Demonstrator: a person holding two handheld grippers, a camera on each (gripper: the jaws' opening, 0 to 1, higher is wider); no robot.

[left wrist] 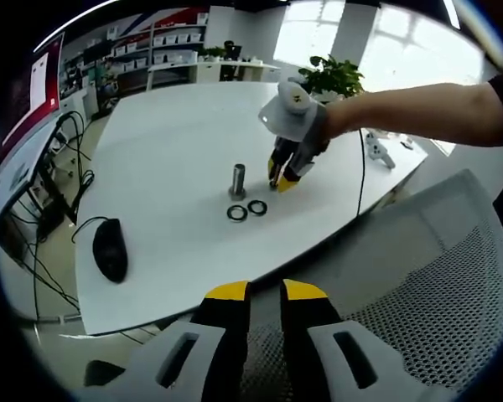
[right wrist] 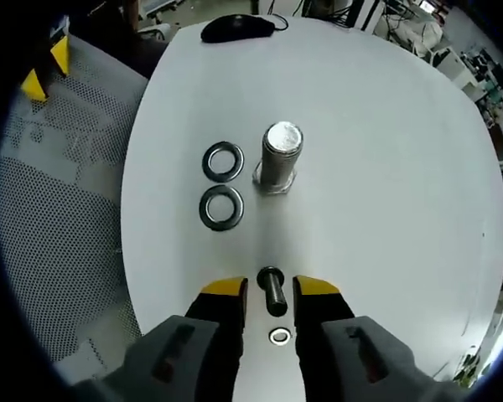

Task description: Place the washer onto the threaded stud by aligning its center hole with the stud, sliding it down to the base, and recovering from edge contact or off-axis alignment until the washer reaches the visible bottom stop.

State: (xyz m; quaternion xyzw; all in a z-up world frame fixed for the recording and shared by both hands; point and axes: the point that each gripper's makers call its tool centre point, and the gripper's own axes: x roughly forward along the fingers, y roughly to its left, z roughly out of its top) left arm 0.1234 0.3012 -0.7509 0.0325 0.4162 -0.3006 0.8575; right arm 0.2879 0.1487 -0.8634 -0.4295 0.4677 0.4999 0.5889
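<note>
From the left gripper view, the left gripper [left wrist: 264,295] hangs off the near edge of the white table [left wrist: 168,151], above a grey mesh chair [left wrist: 436,293], its yellow-tipped jaws parted with nothing between them. Well ahead of it, two dark ring washers [left wrist: 247,209] lie flat side by side on the tabletop, just in front of the upright metal stud [left wrist: 237,180]. Neither ring is on the stud. Beyond them the right gripper [left wrist: 283,180] comes down from a person's bare forearm, its tips low over the table just beside the stud; whether it is parted or clamped I cannot tell from here. A black mouse [left wrist: 110,249] with its cable sits near the table's left edge, and a green plant [left wrist: 335,75] stands at the far side.

In the right gripper view, the right gripper [right wrist: 270,289] shows its jaws released, straddling a small dark bolt [right wrist: 272,289] with a tiny bright ring [right wrist: 279,337] below it, without visibly pinching either. Ahead lie the washers, one behind the other, glossy dark with clear centre holes, just left of the stud, which stands silver and thick on a hexagonal base, its flat top bare.
</note>
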